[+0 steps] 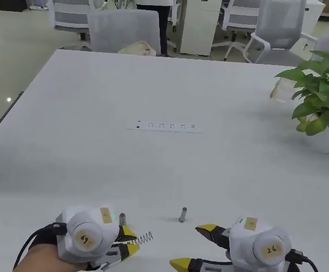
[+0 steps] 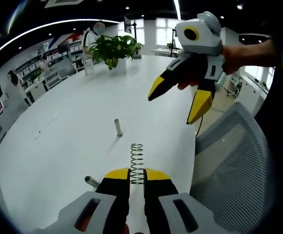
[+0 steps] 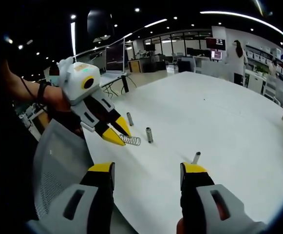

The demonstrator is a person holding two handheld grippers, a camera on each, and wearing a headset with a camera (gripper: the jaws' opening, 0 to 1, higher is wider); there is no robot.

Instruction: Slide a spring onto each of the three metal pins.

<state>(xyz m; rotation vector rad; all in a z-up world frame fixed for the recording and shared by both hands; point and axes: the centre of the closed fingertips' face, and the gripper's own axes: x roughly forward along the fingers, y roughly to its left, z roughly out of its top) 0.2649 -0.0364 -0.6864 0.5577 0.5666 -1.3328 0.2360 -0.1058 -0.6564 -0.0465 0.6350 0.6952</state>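
Observation:
My left gripper point(image 1: 133, 240) sits at the table's near edge, shut on the end of a wire spring point(image 1: 143, 238) that sticks out to the right. Its own view has the spring point(image 2: 137, 163) held between the closed yellow tips point(image 2: 137, 171). A bare metal pin point(image 1: 182, 215) stands upright just beyond. Close to the left gripper stands another pin point(image 1: 122, 219) that looks ribbed, as if it wears a spring. The right gripper point(image 1: 193, 246) is open at the bottom right with nothing between its fingers. From its own view point(image 3: 148, 170), three pins show: point(image 3: 196, 157), point(image 3: 149, 135), point(image 3: 130, 119).
A white power strip point(image 1: 167, 126) lies flat mid-table. A potted plant point(image 1: 323, 90) stands at the right edge. Grey office chairs point(image 1: 124, 31) line the far side, and a mesh chair point(image 2: 229, 156) is at the near edge.

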